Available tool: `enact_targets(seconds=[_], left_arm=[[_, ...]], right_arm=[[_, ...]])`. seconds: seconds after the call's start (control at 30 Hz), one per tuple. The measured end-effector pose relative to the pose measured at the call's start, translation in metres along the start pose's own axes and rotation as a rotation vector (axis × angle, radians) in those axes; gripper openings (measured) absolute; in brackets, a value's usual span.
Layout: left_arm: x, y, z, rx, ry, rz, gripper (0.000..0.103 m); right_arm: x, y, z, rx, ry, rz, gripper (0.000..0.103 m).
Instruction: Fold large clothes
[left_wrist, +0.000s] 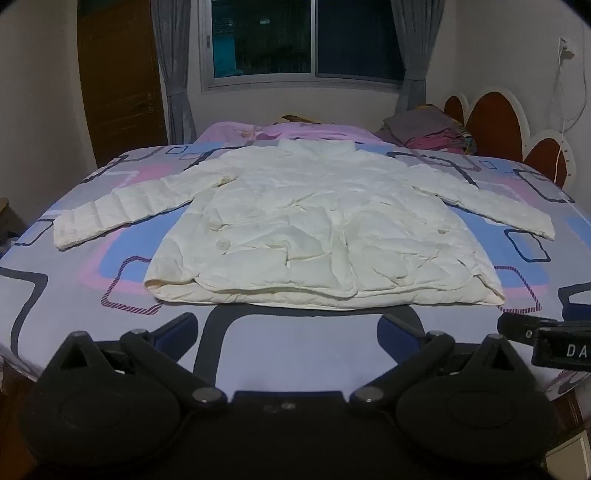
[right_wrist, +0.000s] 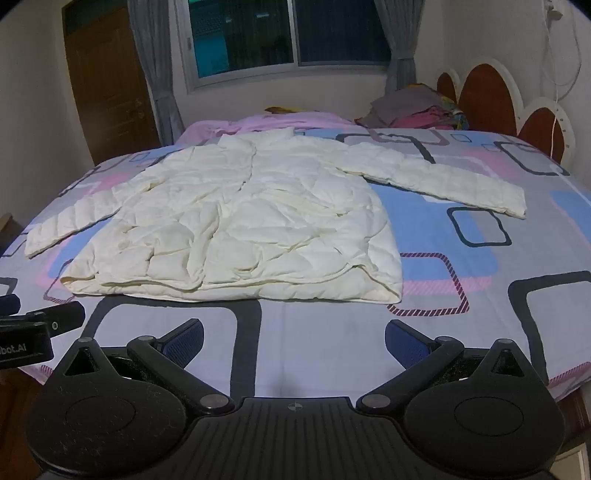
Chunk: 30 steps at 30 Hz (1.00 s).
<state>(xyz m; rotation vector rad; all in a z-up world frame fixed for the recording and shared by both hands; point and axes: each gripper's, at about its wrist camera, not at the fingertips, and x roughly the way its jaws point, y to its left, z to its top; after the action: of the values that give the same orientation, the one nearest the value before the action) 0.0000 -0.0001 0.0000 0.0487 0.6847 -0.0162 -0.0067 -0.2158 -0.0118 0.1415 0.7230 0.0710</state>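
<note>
Bed (left_wrist: 258, 347), patterned sheet; white jacket (left_wrist: 325, 229) spread flat; window behind; both grippers (left_wrist: 299, 328) (right_wrist: 295, 339) released, empty.

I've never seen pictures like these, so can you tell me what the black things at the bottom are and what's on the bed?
Those black things are tongs that a person holds, one in each hand. A little camera sits on each, looking forward. One picture comes from the left tongs, the other from the right tongs. Both are open and hold nothing. They hover over the near edge of a bed with a patterned sheet. A white puffy jacket lies flat on it, sleeves spread out, waiting to be folded. A pile of clothes sits at the far end.
</note>
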Motion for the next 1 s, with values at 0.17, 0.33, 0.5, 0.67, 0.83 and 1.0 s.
enact_targets(seconds=[0.17, 0.33, 0.5, 0.67, 0.83, 1.0], left_arm=[[-0.0002, 0.0004, 0.0000, -0.004, -0.005, 0.003, 0.103], [-0.0028, 0.0037, 0.0005, -0.011, -0.005, 0.003, 0.103], [-0.0046, 0.0060, 0.0003, -0.011, 0.000, 0.010, 0.103], [-0.0012, 0.0076, -0.0036, -0.019, 0.001, 0.018, 0.103], [-0.0015, 0.0073, -0.0053, -0.019, -0.002, 0.020, 0.103], [-0.0016, 0.0073, -0.0048, -0.017, -0.001, 0.018, 0.103]], right_arm=[[0.0012, 0.0005, 0.0003, 0.007, 0.001, 0.007, 0.103], [0.0054, 0.0047, 0.0009, -0.008, 0.002, 0.020, 0.103], [0.0029, 0.0082, 0.0022, -0.014, 0.000, 0.020, 0.103], [0.0035, 0.0065, 0.0007, -0.015, 0.004, 0.029, 0.103], [0.0019, 0.0074, 0.0007, -0.015, 0.003, 0.033, 0.103], [0.0005, 0.0086, 0.0009, -0.013, 0.003, 0.030, 0.103]])
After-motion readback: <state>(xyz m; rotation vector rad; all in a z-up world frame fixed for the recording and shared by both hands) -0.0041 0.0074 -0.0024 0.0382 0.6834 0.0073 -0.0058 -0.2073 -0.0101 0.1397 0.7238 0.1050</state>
